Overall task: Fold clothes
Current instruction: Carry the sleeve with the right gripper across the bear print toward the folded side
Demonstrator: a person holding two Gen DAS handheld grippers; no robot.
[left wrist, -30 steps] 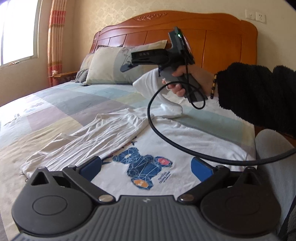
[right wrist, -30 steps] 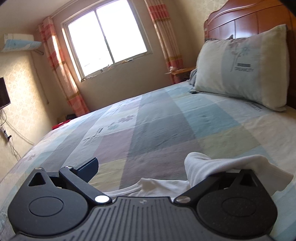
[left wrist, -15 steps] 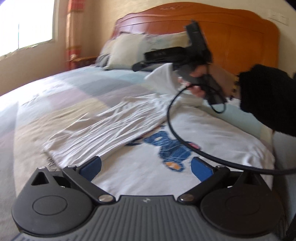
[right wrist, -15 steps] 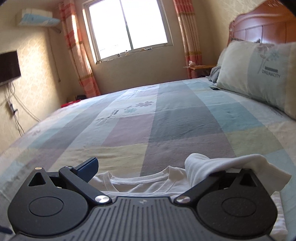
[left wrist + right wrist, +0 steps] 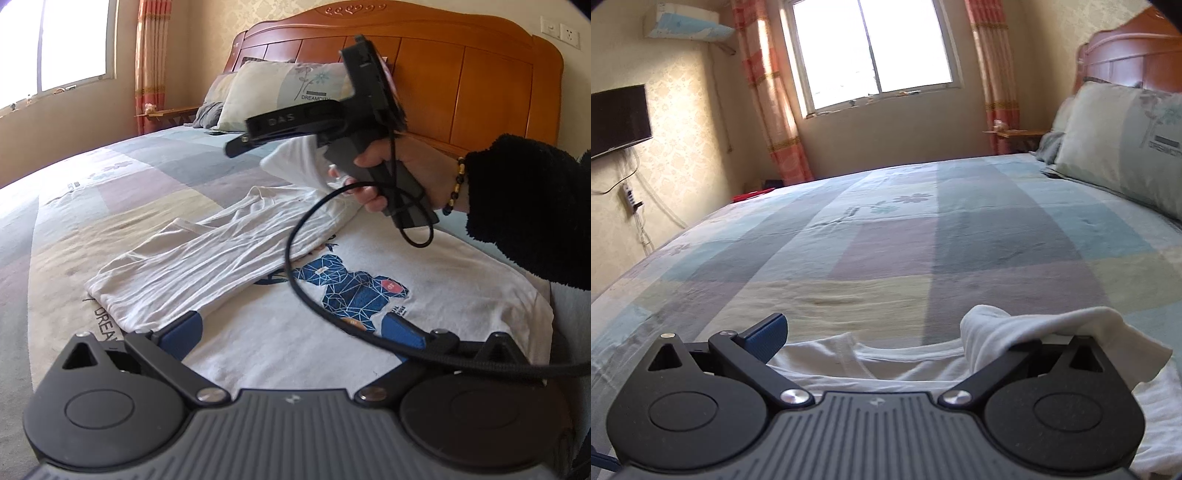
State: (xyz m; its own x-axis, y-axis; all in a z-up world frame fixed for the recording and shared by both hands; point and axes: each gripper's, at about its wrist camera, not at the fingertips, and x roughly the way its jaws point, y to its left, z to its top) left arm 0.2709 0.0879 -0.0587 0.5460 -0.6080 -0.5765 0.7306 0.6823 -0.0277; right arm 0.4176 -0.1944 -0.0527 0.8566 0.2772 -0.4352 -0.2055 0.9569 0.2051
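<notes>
White T-shirt [image 5: 280,332] with a blue geometric bear print, spread flat on a bed [image 5: 886,240] covered in a pastel checked sheet. One side of the shirt folded inward across its front, forming a creased panel beside the print. Left hand-held gripper [image 5: 291,328] low over the hem end of the shirt, blue-padded fingers spread wide apart, nothing between them. Right hand-held gripper [image 5: 912,332] raised above the collar end, gripped by a hand [image 5: 406,173] in a fuzzy black sleeve [image 5: 528,210] with a beaded bracelet at the wrist. Right fingers also spread apart, with a sleeve or shoulder piece of the white shirt draped over the right-side finger and lifted off the bed; not pinched between both fingers. Black cable [image 5: 306,295] looping down from the right handle across the shirt. Pillow [image 5: 284,92] and wooden headboard [image 5: 461,74] behind, bright window [image 5: 871,51] with striped curtains on the far wall.
</notes>
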